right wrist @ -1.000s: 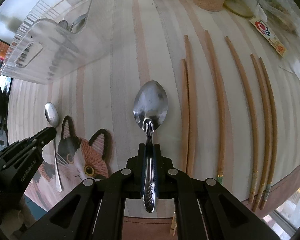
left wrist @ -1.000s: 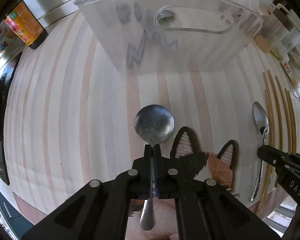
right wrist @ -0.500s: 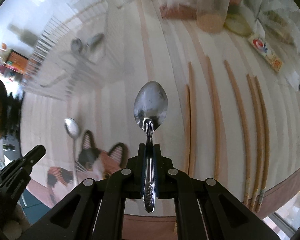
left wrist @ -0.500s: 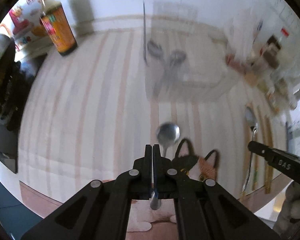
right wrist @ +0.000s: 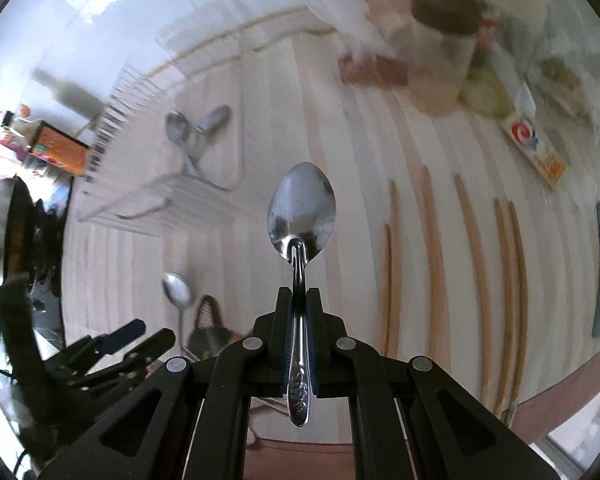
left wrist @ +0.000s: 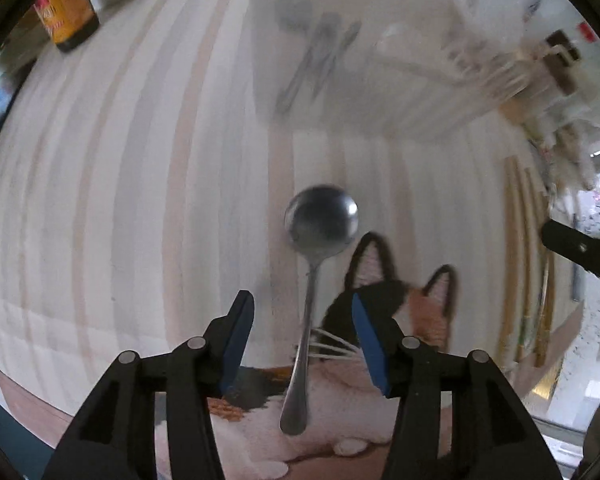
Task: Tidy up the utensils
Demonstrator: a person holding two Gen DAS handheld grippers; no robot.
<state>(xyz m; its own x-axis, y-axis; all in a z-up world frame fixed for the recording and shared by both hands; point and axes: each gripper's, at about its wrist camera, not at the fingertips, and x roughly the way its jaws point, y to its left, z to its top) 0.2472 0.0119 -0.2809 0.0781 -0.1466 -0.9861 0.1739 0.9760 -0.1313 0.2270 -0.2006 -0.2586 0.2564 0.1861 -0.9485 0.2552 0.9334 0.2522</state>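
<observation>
My left gripper [left wrist: 302, 312] is open, its blue pads well apart on either side of a round-bowled steel spoon [left wrist: 320, 224] that lies on the striped mat with its handle over the cat picture. That spoon also shows in the right wrist view [right wrist: 177, 290]. My right gripper [right wrist: 298, 300] is shut on an oval steel spoon [right wrist: 302, 212], held above the table. A clear plastic bin [right wrist: 172, 184] with two spoons [right wrist: 196, 132] inside stands at the back left; it also shows in the left wrist view [left wrist: 340, 60].
Several wooden chopsticks [right wrist: 436, 260] lie in a row on the right. A jar [right wrist: 444, 64], packets and bags crowd the back right. A brown bottle [left wrist: 66, 12] stands back left. The table's front edge [right wrist: 580, 372] curves close by.
My left gripper has opened and let go of the round spoon, which now lies on the mat. Both grippers have risen and pulled back; the right still holds its spoon.
</observation>
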